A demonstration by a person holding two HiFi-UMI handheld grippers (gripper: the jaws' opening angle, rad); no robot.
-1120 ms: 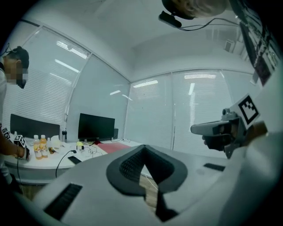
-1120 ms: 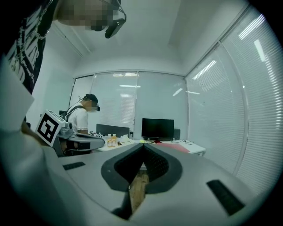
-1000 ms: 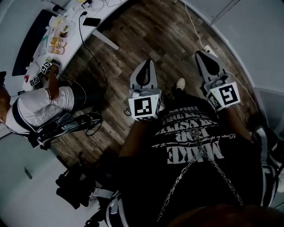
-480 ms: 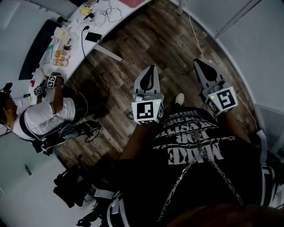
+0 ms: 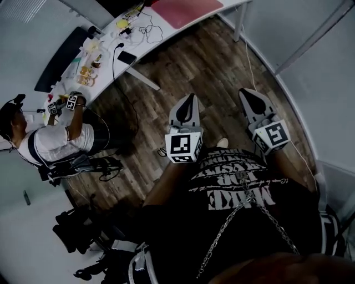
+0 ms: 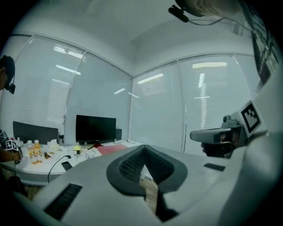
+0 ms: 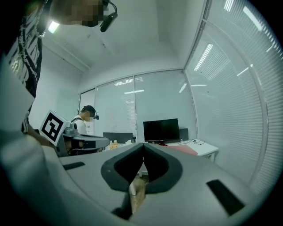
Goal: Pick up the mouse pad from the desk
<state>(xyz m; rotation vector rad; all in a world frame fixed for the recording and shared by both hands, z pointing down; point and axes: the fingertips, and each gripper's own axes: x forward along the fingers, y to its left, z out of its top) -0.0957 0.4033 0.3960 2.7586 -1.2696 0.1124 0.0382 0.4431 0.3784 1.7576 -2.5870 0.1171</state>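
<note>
The flat pinkish-red rectangular mouse pad (image 5: 186, 11) lies near the right end of the long white bench (image 5: 158, 41), well apart from both tools. Tangled cables (image 5: 145, 30), a black phone (image 5: 127, 57) and a seated person in a white shirt (image 5: 52, 141) are further left along the bench. The left hand-held gripper (image 5: 192, 99) and right hand-held gripper (image 5: 248, 94) are pressed together, pinching nothing. The gripper views show a black flat monitor (image 6: 95, 129) upright at the back edge, beside the pad. Only the head view shows the wood-plank floor (image 5: 194, 66) between.
</note>
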